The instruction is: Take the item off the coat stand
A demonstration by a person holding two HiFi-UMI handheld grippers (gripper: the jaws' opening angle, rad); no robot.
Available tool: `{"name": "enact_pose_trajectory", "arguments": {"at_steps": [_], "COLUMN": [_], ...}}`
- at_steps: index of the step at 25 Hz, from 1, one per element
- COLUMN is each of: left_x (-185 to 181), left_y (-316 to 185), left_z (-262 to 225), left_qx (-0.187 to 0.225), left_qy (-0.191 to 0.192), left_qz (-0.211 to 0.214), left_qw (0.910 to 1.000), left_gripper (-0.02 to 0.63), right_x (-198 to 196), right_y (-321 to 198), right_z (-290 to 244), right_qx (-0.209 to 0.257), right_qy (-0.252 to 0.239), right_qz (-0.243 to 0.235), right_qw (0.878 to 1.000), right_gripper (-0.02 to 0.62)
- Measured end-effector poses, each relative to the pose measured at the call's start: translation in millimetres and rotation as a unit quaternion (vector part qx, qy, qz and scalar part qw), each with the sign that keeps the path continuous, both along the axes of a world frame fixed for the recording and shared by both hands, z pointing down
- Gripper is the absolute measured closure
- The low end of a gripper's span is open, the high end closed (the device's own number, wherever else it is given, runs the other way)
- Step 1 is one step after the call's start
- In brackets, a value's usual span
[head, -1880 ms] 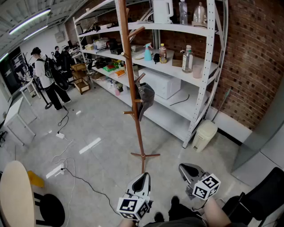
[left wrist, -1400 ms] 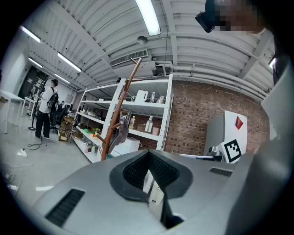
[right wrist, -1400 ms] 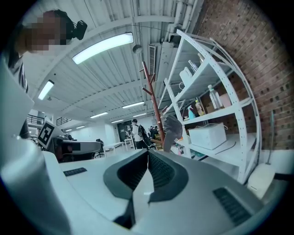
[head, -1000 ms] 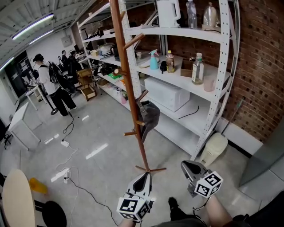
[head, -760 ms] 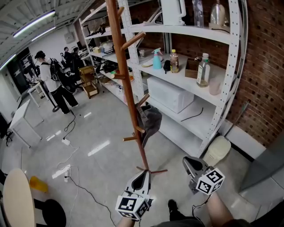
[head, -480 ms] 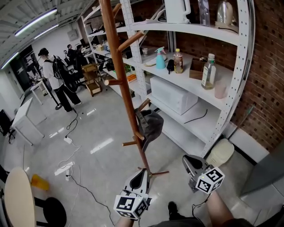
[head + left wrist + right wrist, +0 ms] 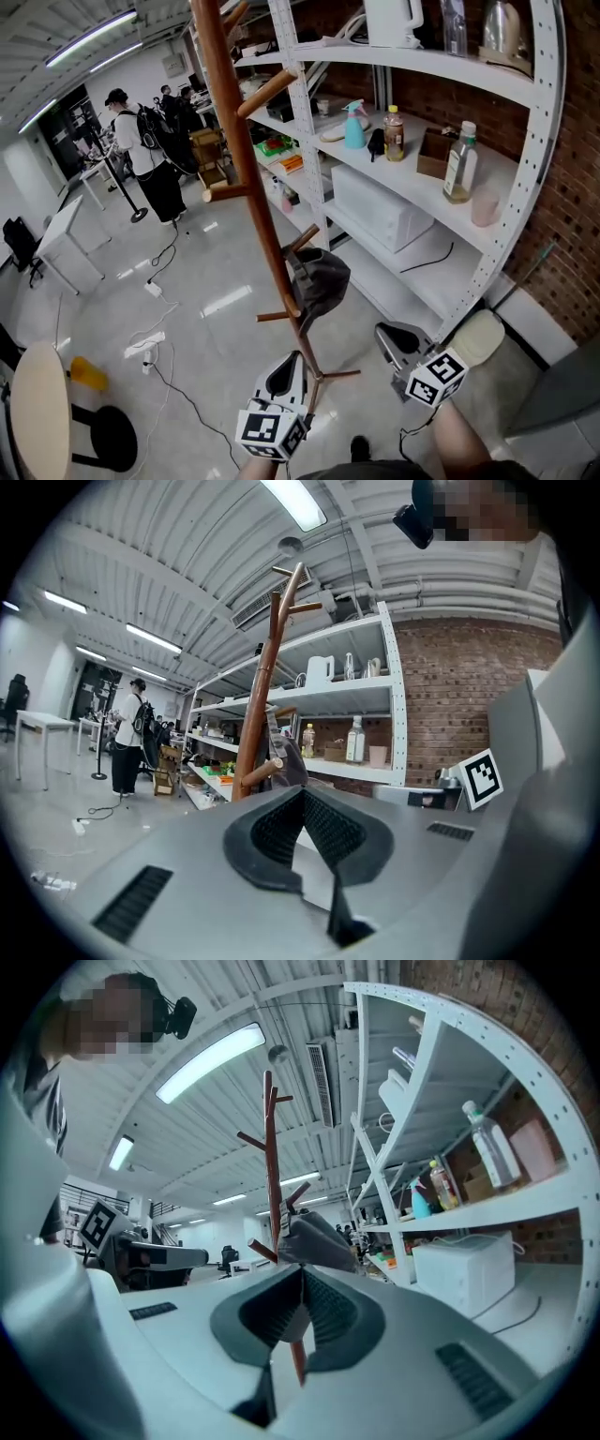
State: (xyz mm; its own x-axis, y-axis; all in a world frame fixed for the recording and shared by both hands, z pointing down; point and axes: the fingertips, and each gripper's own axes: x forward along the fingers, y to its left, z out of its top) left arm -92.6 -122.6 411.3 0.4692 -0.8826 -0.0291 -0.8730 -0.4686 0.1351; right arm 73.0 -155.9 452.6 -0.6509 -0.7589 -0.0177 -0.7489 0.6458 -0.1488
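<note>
A tall brown wooden coat stand [image 7: 246, 169] rises from the grey floor just ahead of me. A dark grey cap [image 7: 319, 281] hangs from one of its low pegs, on the right side of the pole. My left gripper [image 7: 291, 360] is low, near the stand's foot, jaws shut and empty. My right gripper [image 7: 387, 331] is to the right of the foot, below the cap, also shut and empty. In the left gripper view the stand [image 7: 258, 714] and cap [image 7: 287, 766] show beyond the closed jaws [image 7: 302, 796]. The right gripper view shows the cap [image 7: 319, 1239] just above its closed jaws [image 7: 303, 1272].
A white metal shelf unit [image 7: 506, 178] with bottles and a white box [image 7: 384, 211] stands right behind the stand, against a brick wall. A cream bin [image 7: 480, 337] sits at its base. Cables [image 7: 159, 347] cross the floor at left, near a round stool [image 7: 37, 412]. A person [image 7: 150, 150] stands far back.
The stand and cap have come nearer and look larger in the head view. Both grippers stay low and shut, now close to the stand's foot.
</note>
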Motion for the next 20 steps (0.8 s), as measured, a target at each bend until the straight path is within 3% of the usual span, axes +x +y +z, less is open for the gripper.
{"name": "enact_pose_trajectory", "arguments": {"at_steps": [6, 14, 20], "left_x": [-2, -8, -13], "left_y": [-16, -24, -28], "left_z": [-3, -4, -1], "left_qx": [0.009, 0.009, -0.001], "left_qy": [0.005, -0.001, -0.004], "left_qz": [-0.037, -0.072, -0.083], "left_qw": [0.9993, 0.9974, 0.9965], "left_gripper": [0.600, 0.600, 0.600], "right_x": [-12, -17, -30], "right_y": [-23, -47, -57], "right_z": [-14, -13, -7], "right_qx": [0.022, 0.024, 0.016], "right_qy": [0.037, 0.035, 0.048], "right_qz": [-0.039, -0.064, -0.073], "right_qw": [0.998, 0.997, 0.996], "right_gripper": [0.586, 0.584, 0.490]}}
